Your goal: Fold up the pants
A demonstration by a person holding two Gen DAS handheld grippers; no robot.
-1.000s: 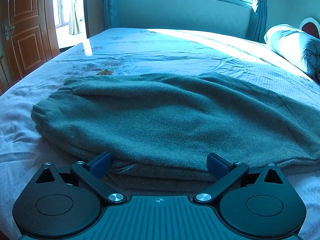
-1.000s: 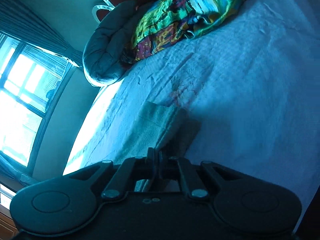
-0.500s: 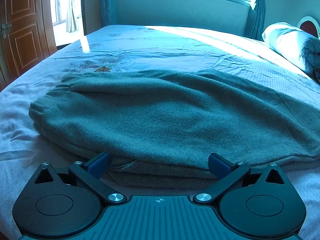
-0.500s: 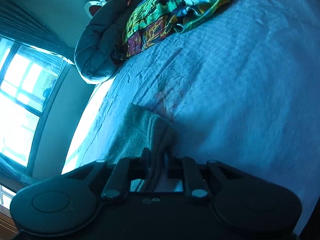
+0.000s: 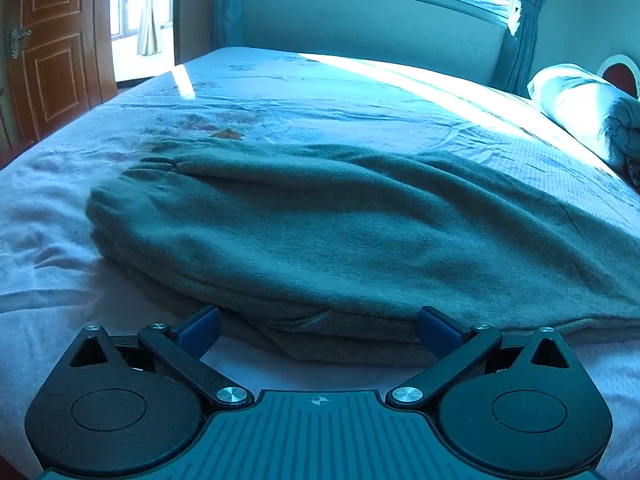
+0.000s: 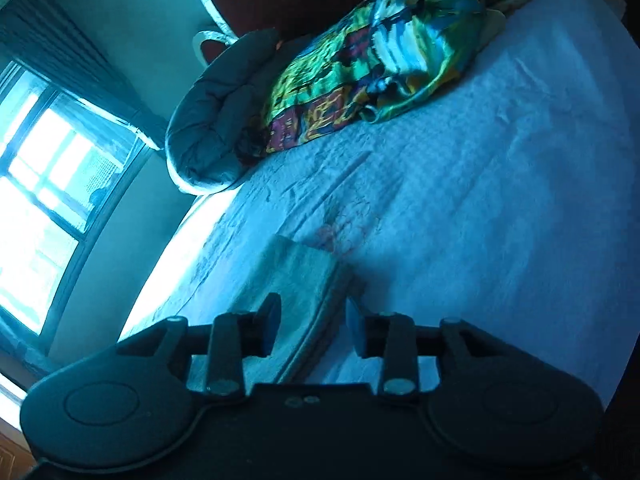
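Observation:
Grey-green pants [image 5: 320, 236] lie folded lengthwise across the bed, waistband to the left. My left gripper [image 5: 318, 326] is open wide, its blue fingertips [image 5: 200, 326] at the pants' near edge, one on each side of a stretch of the fold. In the right wrist view the pants' leg end [image 6: 296, 300] lies flat on the sheet. My right gripper [image 6: 312, 326] is open above it, with the hem edge between the two fingers and nothing gripped.
The bed sheet [image 5: 360, 104] stretches to a window wall. A wooden door [image 5: 52, 60] stands at the left. A rolled quilt [image 6: 216, 120] and a colourful blanket [image 6: 380, 52] lie at the headboard end, beyond the leg end.
My right gripper was shut on the leg end and has opened, leaving the hem on the sheet. My left gripper stays open and has shifted slightly along the pants' near edge.

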